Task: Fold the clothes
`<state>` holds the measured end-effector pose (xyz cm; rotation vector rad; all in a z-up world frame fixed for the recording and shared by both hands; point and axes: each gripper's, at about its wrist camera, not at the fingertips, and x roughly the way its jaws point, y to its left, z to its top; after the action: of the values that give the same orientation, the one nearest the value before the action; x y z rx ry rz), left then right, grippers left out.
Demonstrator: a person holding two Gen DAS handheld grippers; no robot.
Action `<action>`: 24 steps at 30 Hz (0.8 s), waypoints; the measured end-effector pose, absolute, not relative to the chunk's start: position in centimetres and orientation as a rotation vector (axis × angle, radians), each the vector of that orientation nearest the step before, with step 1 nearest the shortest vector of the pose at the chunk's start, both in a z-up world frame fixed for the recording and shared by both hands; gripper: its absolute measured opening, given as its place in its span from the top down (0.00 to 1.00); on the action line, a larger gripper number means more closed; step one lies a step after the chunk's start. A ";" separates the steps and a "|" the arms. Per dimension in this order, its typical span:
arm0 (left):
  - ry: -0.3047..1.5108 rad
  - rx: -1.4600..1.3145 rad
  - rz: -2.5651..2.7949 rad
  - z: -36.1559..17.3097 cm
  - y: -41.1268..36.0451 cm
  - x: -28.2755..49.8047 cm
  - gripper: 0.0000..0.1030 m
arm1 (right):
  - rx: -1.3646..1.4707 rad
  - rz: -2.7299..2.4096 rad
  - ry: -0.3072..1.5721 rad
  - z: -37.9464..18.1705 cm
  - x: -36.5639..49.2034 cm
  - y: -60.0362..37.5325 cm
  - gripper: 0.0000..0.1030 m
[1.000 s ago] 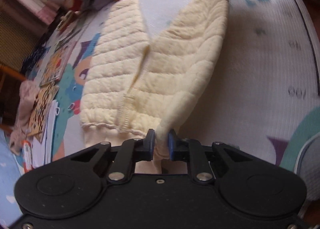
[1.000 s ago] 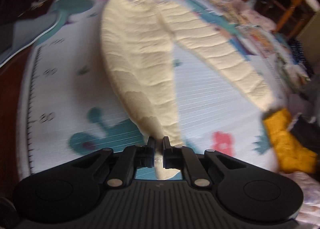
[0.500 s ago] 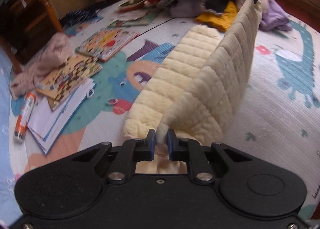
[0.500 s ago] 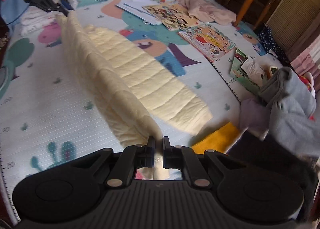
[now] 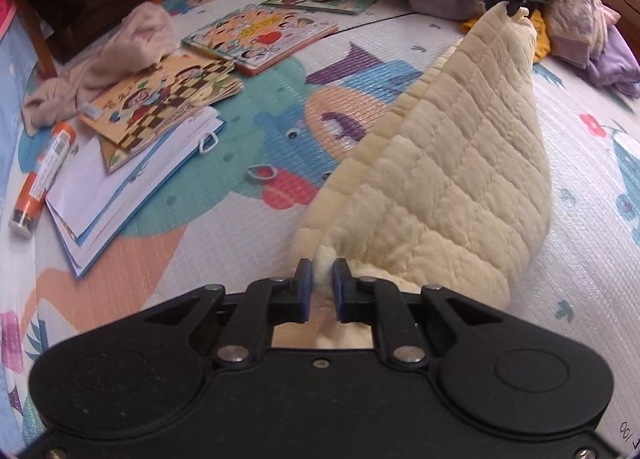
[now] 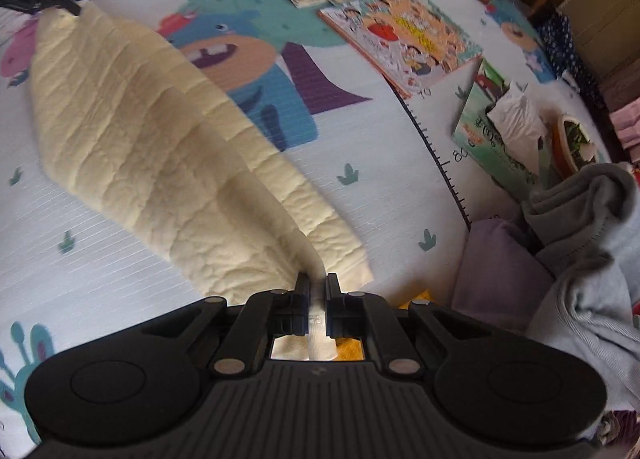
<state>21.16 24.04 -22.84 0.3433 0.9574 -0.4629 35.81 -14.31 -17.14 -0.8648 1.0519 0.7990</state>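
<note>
"70", "80" on mat ruler (image 6: 448,163)

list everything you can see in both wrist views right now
quilted garment: one, cream, held up off the mat by two ends
play mat: one, pale with cartoon prints, under everything
picture books: several, colourful, far side of the mat
white papers: one stack, beside the books
tube: one, orange and white, next to the papers
pink cloth: one, crumpled by the books
grey garment: one, in the clothes pile
purple garment: one, same pile
left gripper: black, jaws shut on the garment
right gripper: black, jaws shut on the other end
</note>
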 end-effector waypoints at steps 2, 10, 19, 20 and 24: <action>0.973 0.329 -0.453 -23.4 24.4 21.7 0.90 | -0.877 0.796 1.061 -18.0 36.6 -13.6 0.92; 1.034 0.328 -0.400 -25.6 24.5 23.7 0.95 | -0.910 0.760 1.121 -21.3 39.3 -12.0 0.92; 1.031 0.187 -0.375 -25.6 25.9 24.6 0.69 | -0.882 0.723 1.134 -23.3 40.7 -11.5 0.91; 1.033 0.144 -0.376 -25.6 26.3 24.5 0.66 | -0.876 0.723 1.125 -23.1 40.5 -11.5 0.90; 1.043 -0.025 -0.388 -25.3 28.7 23.9 0.60 | -0.854 0.721 1.087 -22.7 39.9 -11.8 0.56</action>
<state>23.87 28.71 -25.29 -0.0248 1.0428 -0.3884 39.88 -11.79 -22.72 -0.8535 1.0873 0.7205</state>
